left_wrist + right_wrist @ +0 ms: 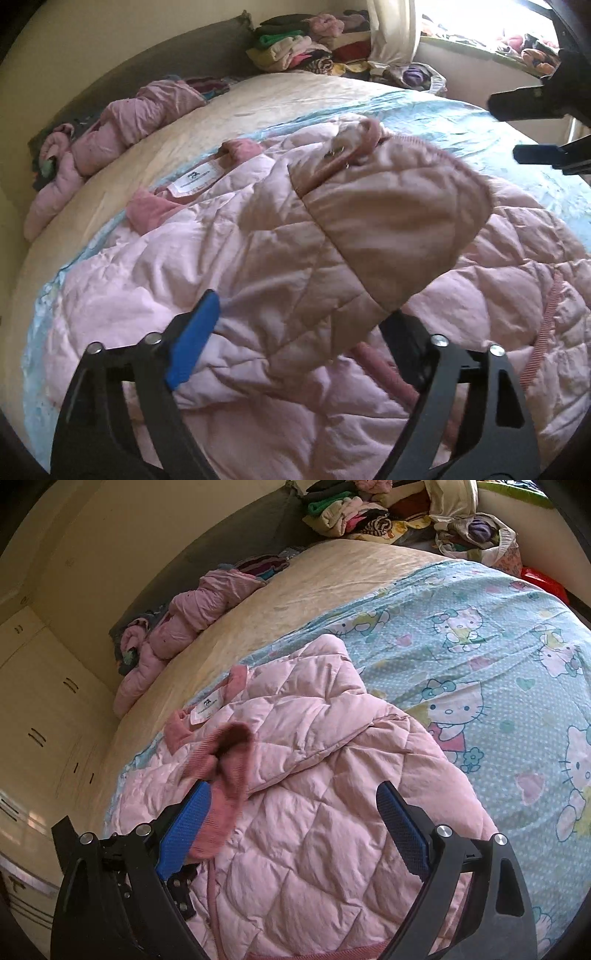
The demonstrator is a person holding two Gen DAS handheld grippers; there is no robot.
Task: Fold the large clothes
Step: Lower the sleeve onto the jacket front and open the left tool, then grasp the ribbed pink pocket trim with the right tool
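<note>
A: Folding one pink jacket (314,775) on the bed (332,583), right under both grippers.
B: Left gripper (295,325) and right gripper (295,812) both gape, holding nothing. It looks puffy, light, slippery; I'd pinch the ribbed cuff (225,775) beside the right one. A second jacket (184,627) lies beyond.

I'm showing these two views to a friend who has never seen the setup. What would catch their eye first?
Probably the pink quilted jacket, spread over the near half of the bed on a pale blue cartoon-cat sheet. Next, the blue-padded left gripper and right gripper, both open just above the jacket. At the far edge lies a second pink padded garment, and a heap of mixed clothes fills the far corner.
</note>
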